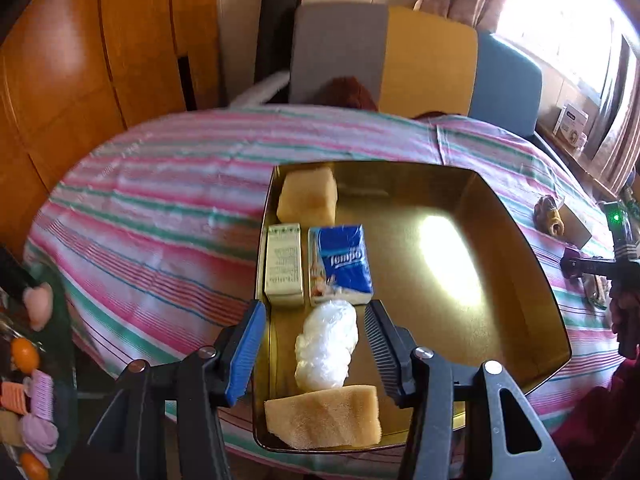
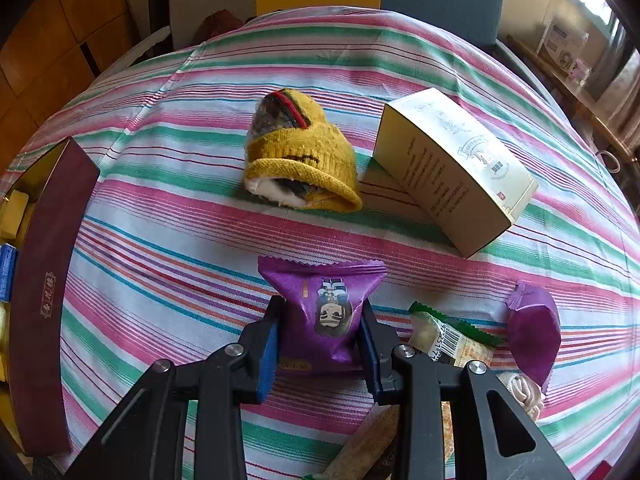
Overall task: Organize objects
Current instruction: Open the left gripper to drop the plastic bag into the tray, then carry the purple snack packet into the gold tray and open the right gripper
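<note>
A gold tin (image 1: 520, 280) on the striped table holds two yellow sponges (image 1: 308, 198) (image 1: 324, 416), a cream box (image 1: 284, 264), a blue tissue pack (image 1: 340, 264) and a white plastic bundle (image 1: 326, 344). My left gripper (image 1: 316, 312) hangs open over the tin's left side. The white bundle lies between its fingers with a gap on each side. My right gripper (image 2: 321, 308) is shut on a purple snack packet (image 2: 324, 312) just above the tablecloth. The tin's maroon outer wall (image 2: 44, 280) shows at the left of the right wrist view.
A yellow knit sock bundle (image 2: 304, 160) and a cream carton (image 2: 452, 172) lie beyond the purple packet. A green-edged packet (image 2: 452, 340) and a second purple packet (image 2: 532, 328) lie at its right. Chairs (image 1: 424, 60) stand behind the table. Small items (image 1: 36, 400) sit at the left edge.
</note>
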The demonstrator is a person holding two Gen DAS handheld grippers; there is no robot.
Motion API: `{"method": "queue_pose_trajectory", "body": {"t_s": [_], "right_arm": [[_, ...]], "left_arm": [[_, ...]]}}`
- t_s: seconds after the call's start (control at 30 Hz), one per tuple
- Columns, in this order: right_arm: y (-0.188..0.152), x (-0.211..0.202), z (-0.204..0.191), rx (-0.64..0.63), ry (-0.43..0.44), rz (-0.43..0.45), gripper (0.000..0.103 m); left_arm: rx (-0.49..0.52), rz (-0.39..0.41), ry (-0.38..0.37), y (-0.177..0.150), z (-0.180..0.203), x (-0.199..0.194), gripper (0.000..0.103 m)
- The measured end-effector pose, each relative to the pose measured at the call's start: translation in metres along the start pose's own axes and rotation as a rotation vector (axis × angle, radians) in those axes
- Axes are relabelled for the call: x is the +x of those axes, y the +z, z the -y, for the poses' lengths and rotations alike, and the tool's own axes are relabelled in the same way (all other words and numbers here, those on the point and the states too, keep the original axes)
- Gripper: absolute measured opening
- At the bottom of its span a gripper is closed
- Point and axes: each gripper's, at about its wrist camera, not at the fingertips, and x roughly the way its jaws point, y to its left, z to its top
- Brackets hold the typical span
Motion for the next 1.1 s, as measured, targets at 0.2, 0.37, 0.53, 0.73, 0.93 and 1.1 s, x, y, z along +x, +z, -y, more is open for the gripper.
{"method": "queue_pose_trajectory", "body": {"t_s": [0.2,0.37,0.53,0.73,0.93,1.1], "right_arm": [[0.0,-0.001,-0.004,-0.026,-0.028,0.009,0.035],[-0.001,0.0,-0.002,-0.018,-0.022,0.012,0.035],[-0.003,-0.001,-0.003,-0.021,-0.028,0.018,0.035],[-0.005,-0.002,-0.007,-0.049,-0.054,0.035,0.034],[-0.006,-0.009,-0.014,-0.06,-0.099,0.03,0.033],[-0.006,-0.046,-0.013,-0.017,-0.063,0.092,0.033]], "left_arm": [[0.017,0.016,0.005,-0.002,0.008,-0.004,0.052],[0.039,0.025,0.018,-0.006,0.013,-0.009,0.052],[0.047,0.03,0.016,-0.007,0.014,-0.012,0.052],[0.038,0.021,0.01,-0.009,0.012,-0.011,0.052],[0.026,0.022,-0.001,-0.01,0.005,-0.012,0.052],[0.006,0.022,-0.01,-0.012,-0.002,-0.01,0.052]]}}
